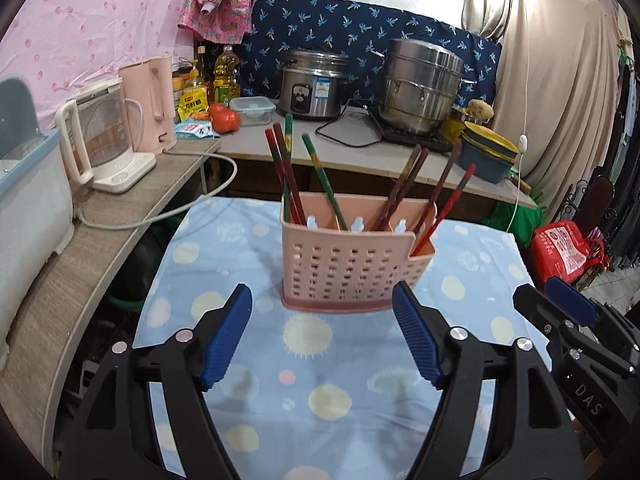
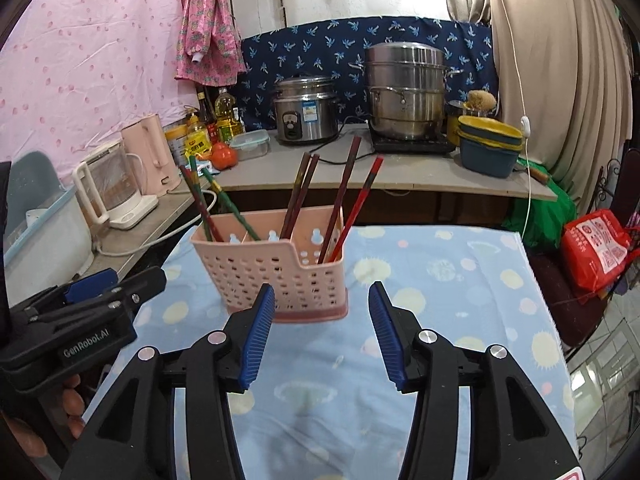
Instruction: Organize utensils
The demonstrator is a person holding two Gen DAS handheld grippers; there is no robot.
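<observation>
All chopsticks [image 2: 344, 196] seem already sorted into the pink holder [image 1: 352, 264] standing on the dotted cloth [image 1: 320, 392]; left gripper [image 1: 322, 336] and right gripper [image 2: 322, 334] hover spread and empty; next probably regrouping, though compartments are hard to read.

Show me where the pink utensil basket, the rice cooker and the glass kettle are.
pink utensil basket [image 1: 344, 276], left wrist view, on its perforated front wall.
rice cooker [image 2: 306, 118], right wrist view, on its steel body.
glass kettle [image 1: 106, 132], left wrist view, on its clear jug.
</observation>
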